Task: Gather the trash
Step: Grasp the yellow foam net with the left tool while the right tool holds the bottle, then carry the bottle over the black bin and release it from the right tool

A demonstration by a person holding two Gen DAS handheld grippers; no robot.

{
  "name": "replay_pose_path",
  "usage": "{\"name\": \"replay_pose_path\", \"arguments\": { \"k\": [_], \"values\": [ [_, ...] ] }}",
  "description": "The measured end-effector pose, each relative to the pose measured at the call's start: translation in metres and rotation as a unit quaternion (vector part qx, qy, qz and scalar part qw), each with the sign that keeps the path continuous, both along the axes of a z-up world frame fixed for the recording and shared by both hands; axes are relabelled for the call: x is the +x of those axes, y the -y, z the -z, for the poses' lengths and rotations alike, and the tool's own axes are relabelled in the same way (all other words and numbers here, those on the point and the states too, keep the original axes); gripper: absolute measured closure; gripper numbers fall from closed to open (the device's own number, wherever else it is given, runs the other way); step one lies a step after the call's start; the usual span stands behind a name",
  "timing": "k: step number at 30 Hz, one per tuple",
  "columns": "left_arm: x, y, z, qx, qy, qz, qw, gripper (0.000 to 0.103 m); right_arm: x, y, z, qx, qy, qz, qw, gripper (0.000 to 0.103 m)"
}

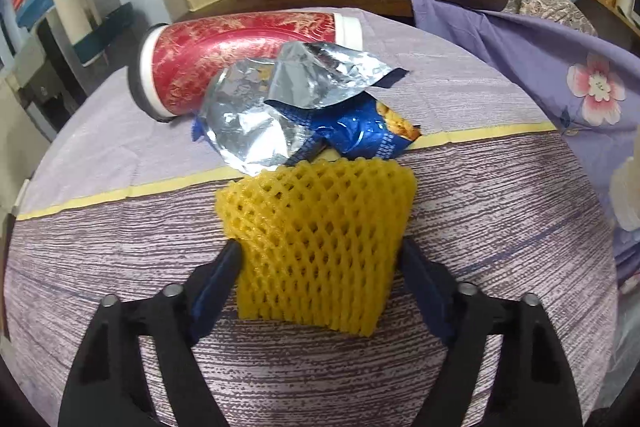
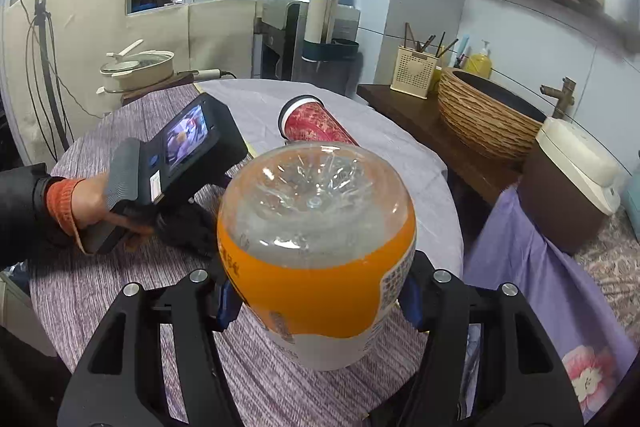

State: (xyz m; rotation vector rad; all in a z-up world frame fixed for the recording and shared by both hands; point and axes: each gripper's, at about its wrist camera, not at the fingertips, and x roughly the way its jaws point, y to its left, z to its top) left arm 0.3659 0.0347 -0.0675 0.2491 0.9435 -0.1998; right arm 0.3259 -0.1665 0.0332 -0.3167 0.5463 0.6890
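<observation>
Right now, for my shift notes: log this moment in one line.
left gripper: around yellow foam net | right gripper: shut on plastic bottle | on table: foil snack bag, red canister

Left gripper (image 1: 320, 255) pinches yellow foam net (image 1: 320, 235)

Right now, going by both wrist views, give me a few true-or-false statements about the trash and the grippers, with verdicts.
1. The right gripper holds a plastic bottle. True.
2. The bottle's label is green. False: it is orange and white.
3. The yellow foam net lies between the left gripper's fingers. True.
4. The red canister stands upright. False: it lies on its side.
5. A torn foil snack wrapper lies beyond the net. True.
</observation>
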Motion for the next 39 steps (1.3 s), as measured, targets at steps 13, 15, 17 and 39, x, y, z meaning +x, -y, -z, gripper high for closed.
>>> {"name": "replay_pose_path", "arguments": {
  "k": [13,15,17,39],
  "values": [
    [-0.038,-0.01,-0.014,-0.035,0.046,-0.022,0.9981,0.083,-0.038,0.022,0.014,0.046,0.02,0.049,0.998,0.041],
    [-0.047,-0.01,-0.019,-0.048,0.052,-0.021,0.9973,0.083,-0.043,0.028,0.015,0.057,0.016,0.061,0.996,0.041],
    [-0.061,-0.006,-0.025,-0.057,0.061,-0.016,0.9964,0.083,-0.049,0.033,0.017,0.063,0.017,0.074,0.995,0.041],
    [-0.174,0.136,-0.041,-0.16,0.098,0.131,0.9736,0.083,-0.099,0.163,0.098,0.087,-0.055,0.265,0.959,0.041]
  ]
}}
